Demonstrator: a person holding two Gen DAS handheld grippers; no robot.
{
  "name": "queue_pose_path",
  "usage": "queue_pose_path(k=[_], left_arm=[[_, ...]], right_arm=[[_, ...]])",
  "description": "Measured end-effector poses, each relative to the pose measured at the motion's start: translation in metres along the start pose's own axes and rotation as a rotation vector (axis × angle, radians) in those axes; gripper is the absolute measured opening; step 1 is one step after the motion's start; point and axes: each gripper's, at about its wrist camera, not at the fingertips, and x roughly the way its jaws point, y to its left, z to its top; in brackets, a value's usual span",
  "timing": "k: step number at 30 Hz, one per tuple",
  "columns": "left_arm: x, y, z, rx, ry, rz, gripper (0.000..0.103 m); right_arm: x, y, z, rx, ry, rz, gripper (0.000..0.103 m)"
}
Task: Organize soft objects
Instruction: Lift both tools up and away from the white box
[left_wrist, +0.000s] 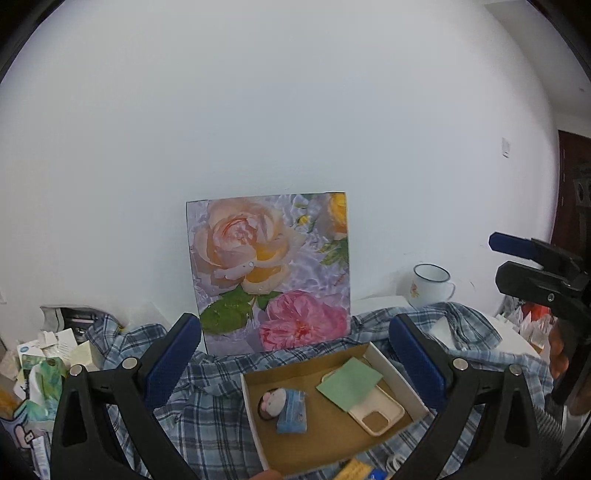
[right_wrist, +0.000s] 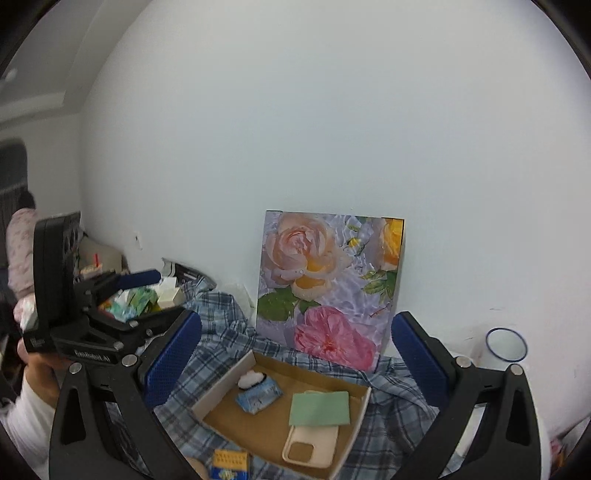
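An open cardboard box lies on a blue plaid shirt. Inside it are a small pink-and-white plush, a blue tissue packet, a folded green cloth and a cream phone case. The cloth partly covers the case. My left gripper hovers open above and in front of the box, holding nothing. My right gripper is also open and empty, above the box from its right side.
A floral board leans on the white wall behind the box. A white enamel mug stands to the right. Papers and packets are piled at the left. A yellow-and-blue packet lies near the box's front.
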Motion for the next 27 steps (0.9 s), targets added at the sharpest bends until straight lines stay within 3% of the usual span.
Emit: queue_pose_path(k=[10,17,23,27], left_arm=[[-0.043,-0.008,-0.043,0.018,-0.004,-0.053,0.103],[-0.038,-0.007,-0.088,0.051,0.075,-0.039,0.103],[-0.028,0.004,-0.119,0.019,0.15,-0.13,0.103],[-0.024,0.006,-0.134,0.019,0.201,-0.144,0.103]], right_arm=[[-0.024,0.02,-0.045,-0.06,0.049,0.032,0.103],[-0.016,0.024,-0.08,-0.058,0.086,0.062,0.102],[-0.002,0.022,-0.107,-0.064,0.134,0.109,0.103],[0.006,0.025,-0.124,-0.077,0.172,0.137,0.102]])
